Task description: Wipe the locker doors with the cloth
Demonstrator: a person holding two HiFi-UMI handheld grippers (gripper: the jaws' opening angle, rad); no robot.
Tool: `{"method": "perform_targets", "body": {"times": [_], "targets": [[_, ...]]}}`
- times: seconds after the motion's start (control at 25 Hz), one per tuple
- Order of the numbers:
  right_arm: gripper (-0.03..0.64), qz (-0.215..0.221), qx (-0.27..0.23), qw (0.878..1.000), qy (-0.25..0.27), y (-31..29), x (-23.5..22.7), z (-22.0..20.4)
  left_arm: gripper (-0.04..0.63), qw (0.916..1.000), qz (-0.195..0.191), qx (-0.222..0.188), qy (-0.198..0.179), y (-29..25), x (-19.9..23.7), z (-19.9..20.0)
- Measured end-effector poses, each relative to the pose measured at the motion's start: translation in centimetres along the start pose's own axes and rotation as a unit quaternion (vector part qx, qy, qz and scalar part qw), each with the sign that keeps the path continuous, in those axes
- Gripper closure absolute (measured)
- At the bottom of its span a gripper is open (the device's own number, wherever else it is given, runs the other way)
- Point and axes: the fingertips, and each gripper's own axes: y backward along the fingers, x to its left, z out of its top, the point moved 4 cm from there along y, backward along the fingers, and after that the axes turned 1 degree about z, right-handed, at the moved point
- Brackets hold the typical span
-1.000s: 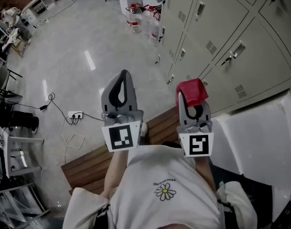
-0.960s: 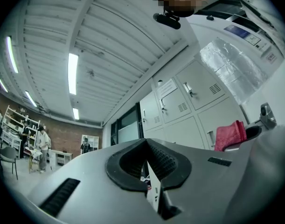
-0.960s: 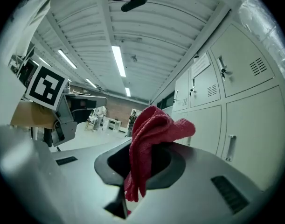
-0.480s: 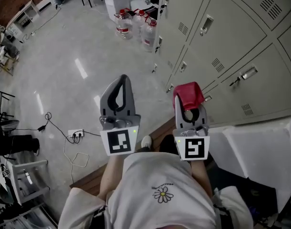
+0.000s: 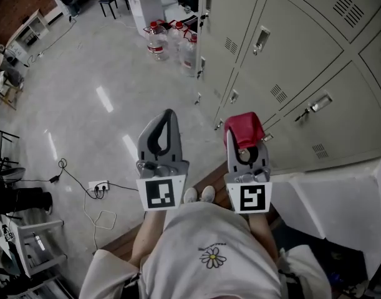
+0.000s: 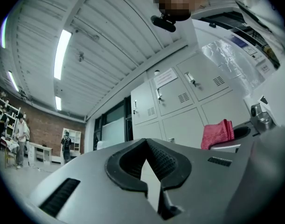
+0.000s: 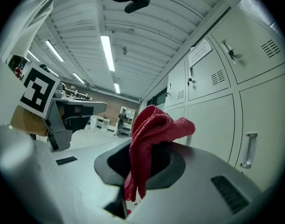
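A folded red cloth [image 5: 244,129] [image 7: 151,139] sticks out of my right gripper [image 5: 238,131] [image 7: 149,146], whose jaws are shut on it. The cloth [image 6: 218,133] also shows at the right of the left gripper view. Grey locker doors [image 5: 302,61] [image 7: 212,115] [image 6: 179,104] with vents and metal handles fill the upper right, just beyond the right gripper. My left gripper [image 5: 166,118] [image 6: 146,158] is held beside the right one, over the floor, with its jaws shut on nothing.
Several large water bottles [image 5: 171,39] stand on the floor at the lockers' far end. A power strip with cables [image 5: 98,185] lies on the floor at left. A wooden bench [image 5: 206,189] is under the person's feet. White plastic sheeting [image 5: 340,198] lies at right.
The view has shifted so more of the lockers shows. Both grippers stay side by side, and the right one still holds the cloth near the lockers.
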Motion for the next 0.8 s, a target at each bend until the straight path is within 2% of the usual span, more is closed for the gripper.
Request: {"method": "perform_targets", "body": {"times": [0.2, 0.36, 0.48, 0.6, 0.8], "targets": [[0.574, -0.034, -0.017, 0.999, 0.002, 1.8, -2.8, 0.6, 0.578, 0.9988, -0.045, -0.004, 0.020, -1.1, -4.7, 0.5], [0.574, -0.105, -0.024, 0.994, 0.018, 5.7, -7.1, 1.0, 0.578, 0.9921, -0.121, -0.025, 0.024, -2.9, -10.9, 1.0], [0.575, -0.186, -0.023, 0.982, 0.026, 8.7, -10.5, 0.4, 0.578, 0.9785, -0.198, -0.044, 0.038, -5.3, -16.0, 1.0], [0.575, -0.244, -0.013, 0.969, 0.032, 12.3, -12.8, -0.1, 0.578, 0.9618, -0.261, -0.063, 0.056, -6.3, -20.9, 1.9], [0.574, -0.350, 0.007, 0.936, 0.037, 18.0, -15.4, 0.3, 0.578, 0.9273, -0.358, -0.071, 0.083, -6.3, -27.5, 3.5]]}}
